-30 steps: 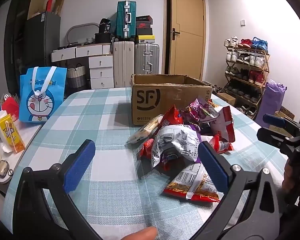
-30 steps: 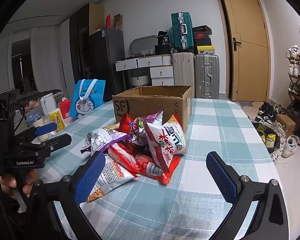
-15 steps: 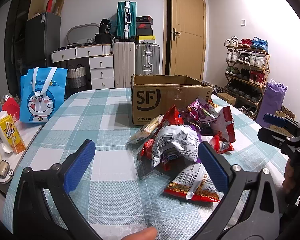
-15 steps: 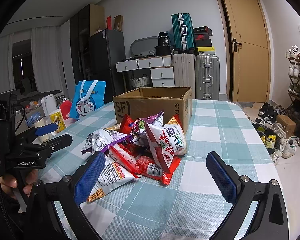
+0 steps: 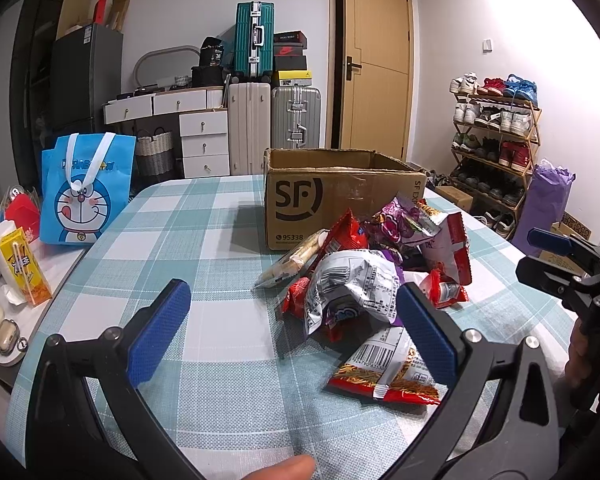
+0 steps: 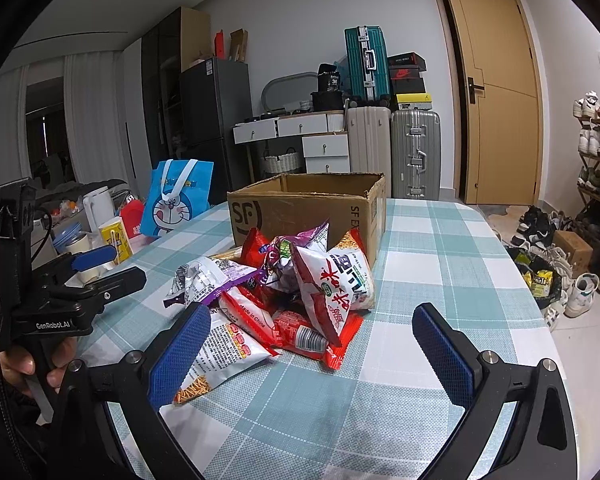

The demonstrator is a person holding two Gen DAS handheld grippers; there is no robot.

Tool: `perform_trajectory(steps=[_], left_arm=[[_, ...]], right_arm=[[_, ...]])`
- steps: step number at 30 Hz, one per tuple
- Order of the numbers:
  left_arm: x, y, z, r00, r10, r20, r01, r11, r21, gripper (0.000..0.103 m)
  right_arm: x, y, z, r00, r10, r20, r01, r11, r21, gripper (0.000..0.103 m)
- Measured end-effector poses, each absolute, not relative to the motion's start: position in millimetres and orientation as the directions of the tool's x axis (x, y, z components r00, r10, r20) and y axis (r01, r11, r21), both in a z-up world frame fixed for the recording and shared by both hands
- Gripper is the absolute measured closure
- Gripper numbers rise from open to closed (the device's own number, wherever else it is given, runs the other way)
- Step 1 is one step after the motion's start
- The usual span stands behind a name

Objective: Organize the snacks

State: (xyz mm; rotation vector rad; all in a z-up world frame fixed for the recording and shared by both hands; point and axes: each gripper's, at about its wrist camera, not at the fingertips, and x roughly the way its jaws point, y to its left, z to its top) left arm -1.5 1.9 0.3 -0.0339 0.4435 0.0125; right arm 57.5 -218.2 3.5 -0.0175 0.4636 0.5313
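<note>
Ahead of the left hand-held gripper (image 5: 292,334), spread wide and holding nothing above the checked desk (image 5: 204,240): a loose pile of snack packets (image 5: 374,276), with a crumpled silver packet (image 5: 352,284) just past the right finger and a red noodle-snack packet (image 5: 388,372) lying flat partly behind it, long axis running away toward the pile. Behind the pile, touching it, an open cardboard box (image 5: 328,196), mouth upward. Before the right hand-held gripper (image 6: 312,352), likewise released and empty: the same pile, a white-and-red packet (image 6: 336,284) propped upright against it.
</note>
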Motion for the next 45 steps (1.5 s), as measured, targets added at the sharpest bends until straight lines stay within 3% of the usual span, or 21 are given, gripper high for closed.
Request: perform_trajectory(steps=[45], left_arm=[[-0.2,4.6,0.5,0.901,0.011,-0.433,-0.026,0.999,-0.03,0.001]], right_arm=[[57.1,-218.9,2.0,0.761,0.48,-0.436,-0.486,0.868,0.107,0.0]])
